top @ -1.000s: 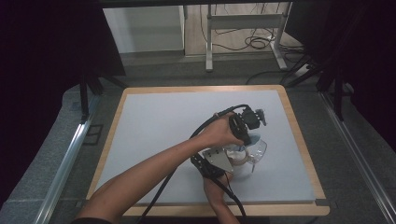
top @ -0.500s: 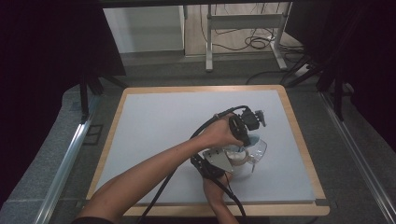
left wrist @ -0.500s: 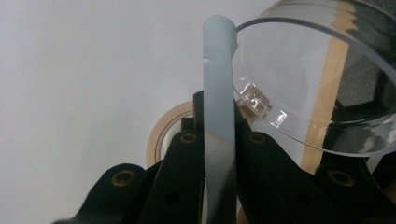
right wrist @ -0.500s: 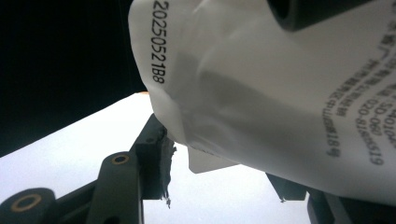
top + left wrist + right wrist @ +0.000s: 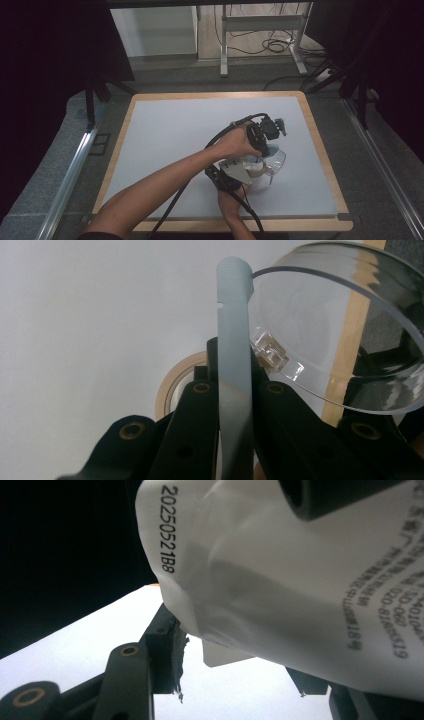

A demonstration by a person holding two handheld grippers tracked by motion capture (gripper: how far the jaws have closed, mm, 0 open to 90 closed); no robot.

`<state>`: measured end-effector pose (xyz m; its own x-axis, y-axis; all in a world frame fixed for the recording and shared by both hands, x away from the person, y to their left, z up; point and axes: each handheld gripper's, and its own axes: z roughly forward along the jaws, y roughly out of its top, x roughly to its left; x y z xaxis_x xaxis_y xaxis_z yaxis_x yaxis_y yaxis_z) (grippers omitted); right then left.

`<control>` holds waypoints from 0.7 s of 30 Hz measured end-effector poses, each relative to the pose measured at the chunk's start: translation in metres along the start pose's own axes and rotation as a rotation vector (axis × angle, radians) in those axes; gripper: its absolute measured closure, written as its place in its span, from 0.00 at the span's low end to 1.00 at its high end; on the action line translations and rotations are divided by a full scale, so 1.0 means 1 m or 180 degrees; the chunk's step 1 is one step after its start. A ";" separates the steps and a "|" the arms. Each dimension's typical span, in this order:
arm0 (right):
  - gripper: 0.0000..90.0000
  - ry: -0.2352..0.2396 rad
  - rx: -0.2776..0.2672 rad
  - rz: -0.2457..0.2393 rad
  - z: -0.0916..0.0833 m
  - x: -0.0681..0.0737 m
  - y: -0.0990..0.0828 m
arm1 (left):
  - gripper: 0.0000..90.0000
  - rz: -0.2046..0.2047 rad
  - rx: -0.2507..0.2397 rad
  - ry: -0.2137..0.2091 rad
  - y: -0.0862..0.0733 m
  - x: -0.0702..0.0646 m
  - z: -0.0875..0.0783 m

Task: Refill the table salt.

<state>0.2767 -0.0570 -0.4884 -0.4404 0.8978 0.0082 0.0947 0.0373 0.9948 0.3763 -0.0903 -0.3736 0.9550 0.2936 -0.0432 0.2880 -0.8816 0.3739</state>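
Observation:
My left gripper (image 5: 269, 145) reaches across to the right half of the white table (image 5: 170, 130), and in the left gripper view the gripper (image 5: 232, 357) is shut on a pale blue flat strip (image 5: 232, 310) that stands up between the jaws. Beside the strip tilts a clear round container (image 5: 345, 340), which shows on the table (image 5: 276, 162) in the high view. A beige tape ring (image 5: 172, 385) lies under the jaws. My right gripper (image 5: 245, 172) comes in from below. Its jaws (image 5: 235, 655) hold a white printed packet (image 5: 300, 580) that hides much of that view.
A wooden frame (image 5: 325, 165) borders the white table surface. Metal rails (image 5: 70, 175) run along both sides. Behind the table stand desk legs (image 5: 224, 45) with cables on the floor. The left and far parts of the surface are bare.

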 end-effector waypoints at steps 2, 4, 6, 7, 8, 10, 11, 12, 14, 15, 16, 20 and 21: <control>0.54 -0.0012 -0.0008 0.0010 0.000 0.000 0.000 | 1.00 0.0000 0.0000 0.0000 0.000 0.000 0.000; 0.54 -0.0010 -0.0009 0.0009 0.000 0.000 0.000 | 1.00 0.0001 -0.0002 0.0000 0.000 0.000 0.000; 0.54 -0.0002 -0.0010 0.0014 0.000 0.000 0.000 | 1.00 0.0001 -0.0004 0.0000 0.000 0.000 -0.001; 0.54 -0.0013 -0.0014 0.0015 0.000 0.000 0.001 | 1.00 0.0002 -0.0004 0.0003 0.000 0.000 -0.001; 0.54 -0.0012 -0.0014 0.0018 0.000 0.001 0.001 | 1.00 0.0005 -0.0005 0.0001 0.000 0.000 -0.001; 0.54 -0.0014 -0.0013 0.0017 0.000 0.001 0.001 | 1.00 0.0003 -0.0005 0.0001 0.000 0.000 -0.001; 0.54 -0.0012 -0.0012 0.0016 0.000 0.001 0.001 | 1.00 0.0005 -0.0007 0.0000 0.000 0.000 -0.001; 0.54 -0.0012 -0.0011 0.0014 0.000 0.001 0.001 | 1.00 0.0008 -0.0006 -0.0001 0.000 0.000 -0.001; 0.54 -0.0014 -0.0010 0.0015 0.000 0.001 0.001 | 1.00 0.0008 -0.0005 0.0000 0.000 0.000 -0.002; 0.54 -0.0014 -0.0013 0.0016 0.000 0.001 0.002 | 1.00 0.0008 -0.0005 0.0000 0.000 0.000 -0.002; 0.54 -0.0005 -0.0016 0.0016 0.000 0.001 0.002 | 1.00 0.0010 -0.0007 0.0000 0.000 0.000 -0.002; 0.54 -0.0016 -0.0038 0.0009 0.000 0.001 0.002 | 1.00 0.0011 -0.0010 0.0004 0.000 0.000 -0.003; 0.54 -0.0013 -0.0037 0.0006 0.000 0.002 0.002 | 1.00 0.0009 -0.0011 0.0003 0.000 0.000 -0.003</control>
<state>0.2767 -0.0552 -0.4860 -0.4365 0.8996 0.0097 0.0853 0.0306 0.9959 0.3756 -0.0888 -0.3708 0.9557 0.2914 -0.0411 0.2849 -0.8812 0.3772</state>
